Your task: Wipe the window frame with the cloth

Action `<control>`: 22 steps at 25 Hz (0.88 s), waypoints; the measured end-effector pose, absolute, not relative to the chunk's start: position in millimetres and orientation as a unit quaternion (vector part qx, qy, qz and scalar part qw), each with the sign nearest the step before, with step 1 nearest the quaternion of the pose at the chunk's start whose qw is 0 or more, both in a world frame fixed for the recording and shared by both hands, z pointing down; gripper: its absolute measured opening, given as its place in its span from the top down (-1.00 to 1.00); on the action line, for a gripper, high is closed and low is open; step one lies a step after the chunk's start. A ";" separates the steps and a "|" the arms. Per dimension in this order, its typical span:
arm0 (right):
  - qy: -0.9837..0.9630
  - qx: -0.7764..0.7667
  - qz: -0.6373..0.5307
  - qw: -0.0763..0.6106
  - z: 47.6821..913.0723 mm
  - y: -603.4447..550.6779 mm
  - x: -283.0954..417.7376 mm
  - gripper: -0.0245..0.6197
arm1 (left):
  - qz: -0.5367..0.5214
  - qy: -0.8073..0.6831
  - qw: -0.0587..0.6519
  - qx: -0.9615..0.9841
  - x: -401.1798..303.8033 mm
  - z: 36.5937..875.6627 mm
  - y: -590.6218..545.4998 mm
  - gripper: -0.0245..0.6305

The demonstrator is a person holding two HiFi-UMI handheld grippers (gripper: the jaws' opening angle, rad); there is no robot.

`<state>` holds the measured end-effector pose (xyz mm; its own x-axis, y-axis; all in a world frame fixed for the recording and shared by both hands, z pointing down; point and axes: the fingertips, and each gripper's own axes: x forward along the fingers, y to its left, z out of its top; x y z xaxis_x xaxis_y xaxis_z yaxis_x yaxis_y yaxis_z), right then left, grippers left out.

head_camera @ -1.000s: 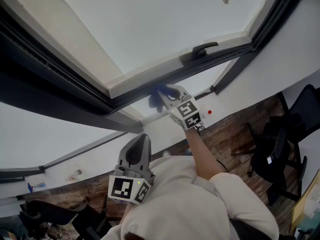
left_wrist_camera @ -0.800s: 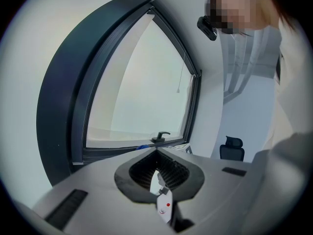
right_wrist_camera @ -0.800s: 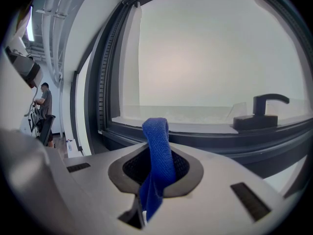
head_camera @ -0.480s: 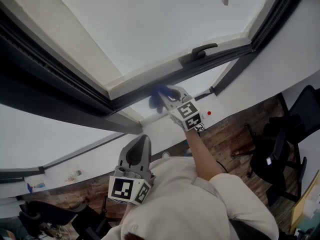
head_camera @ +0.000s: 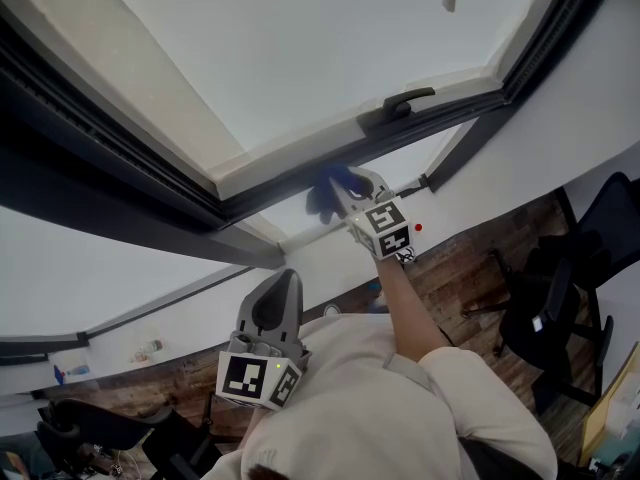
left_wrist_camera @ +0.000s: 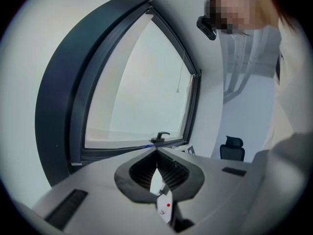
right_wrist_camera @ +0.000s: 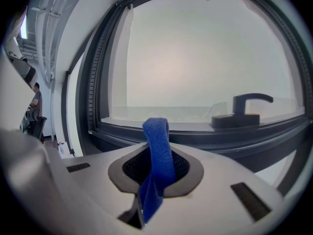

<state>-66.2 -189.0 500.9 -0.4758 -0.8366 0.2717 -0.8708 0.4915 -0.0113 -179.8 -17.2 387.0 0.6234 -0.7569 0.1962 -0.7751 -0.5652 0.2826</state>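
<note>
Right gripper (head_camera: 345, 190) jaws clamp the blue cloth (right_wrist_camera: 157, 151), held at the lower window frame (head_camera: 290, 180); left gripper (left_wrist_camera: 156, 155), at 7 o'clock from it, is closed on nothing. Risk: the handle (head_camera: 405, 100) at 2 o'clock could snag the narrow fold and drag it free.

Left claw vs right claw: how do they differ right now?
Left claw is shut on nothing; right claw is shut on the blue cloth. Left claw sits low by the person's torso, away from the window frame; right claw is up at that frame, cloth against it. Shared: both are grey and both are shut.
</note>
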 end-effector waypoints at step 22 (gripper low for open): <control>-0.799 0.586 0.097 0.098 503.9 -209.2 61.3 0.76 | 0.028 -0.422 0.173 0.890 -129.8 387.8 -27.5 0.90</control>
<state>61.3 -209.2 503.9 -0.2945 -0.9166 0.2703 -0.9546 0.2952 -0.0390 -129.8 -27.5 387.8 0.6429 -0.7407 0.1948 -0.7599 -0.5849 0.2837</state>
